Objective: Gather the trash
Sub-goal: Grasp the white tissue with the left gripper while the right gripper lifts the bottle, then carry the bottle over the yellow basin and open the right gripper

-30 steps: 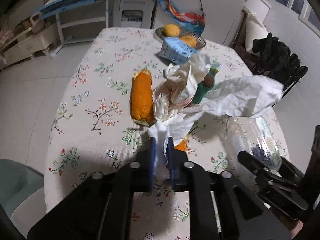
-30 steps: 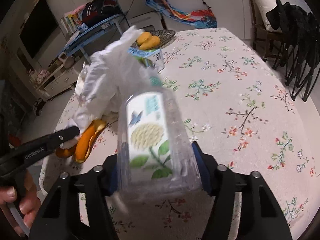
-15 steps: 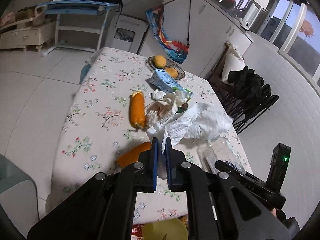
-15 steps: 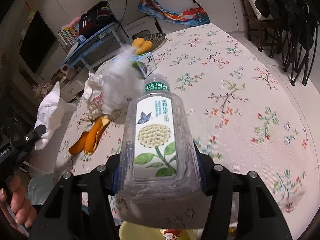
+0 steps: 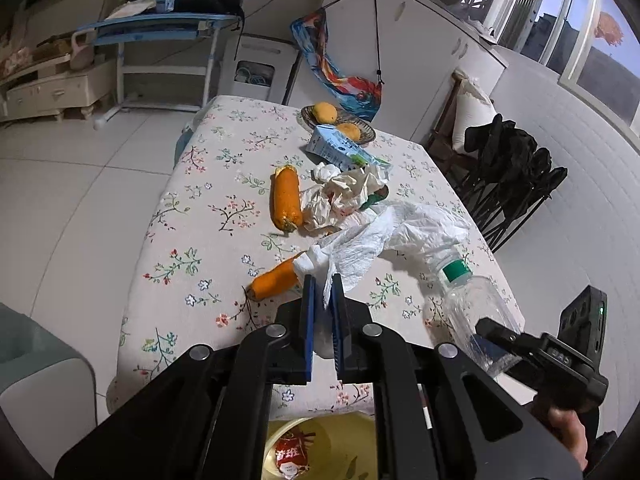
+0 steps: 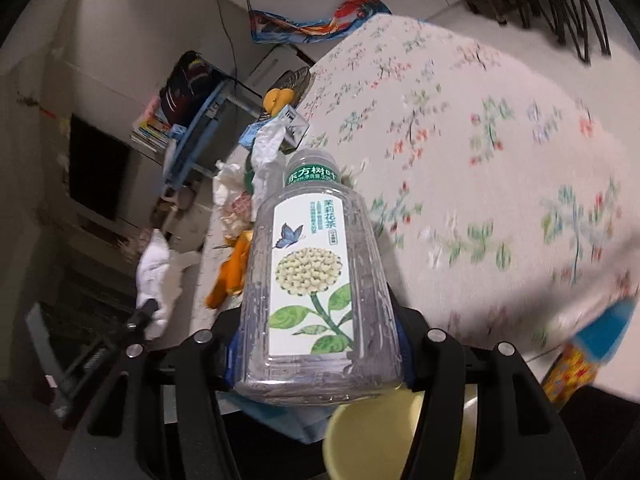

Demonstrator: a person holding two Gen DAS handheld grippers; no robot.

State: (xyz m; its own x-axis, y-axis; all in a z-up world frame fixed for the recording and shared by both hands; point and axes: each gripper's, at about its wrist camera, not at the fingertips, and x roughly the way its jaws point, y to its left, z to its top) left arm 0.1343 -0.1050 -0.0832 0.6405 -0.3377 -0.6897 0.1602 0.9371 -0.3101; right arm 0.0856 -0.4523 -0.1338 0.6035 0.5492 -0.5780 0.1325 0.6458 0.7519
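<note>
Left wrist view shows us our left gripper [image 5: 322,300] pinching a white tissue [image 5: 384,240], while our right gripper [image 6: 316,344] clamps a clear bottle [image 6: 316,280] above the yellow bin [image 6: 372,436].

Floral-clothed table [image 5: 208,264]; orange peels [image 5: 285,197], crumpled paper [image 5: 344,194], blue carton [image 5: 332,148], fruit basket [image 5: 364,130].

bottle [image 6: 316,280] neck band: 东方树叶, white on green
bottle front label: 莱莉花茶 down the right side, w/ butterfly + flower pic; smaller print beside it too tiny to read
red packet [image 5: 291,456] in the yellow bin [image 5: 360,432]: 音班 or smth like it, white chars, not 100% sure
blue carton [image 5: 334,148]: print there but can't read it
</note>
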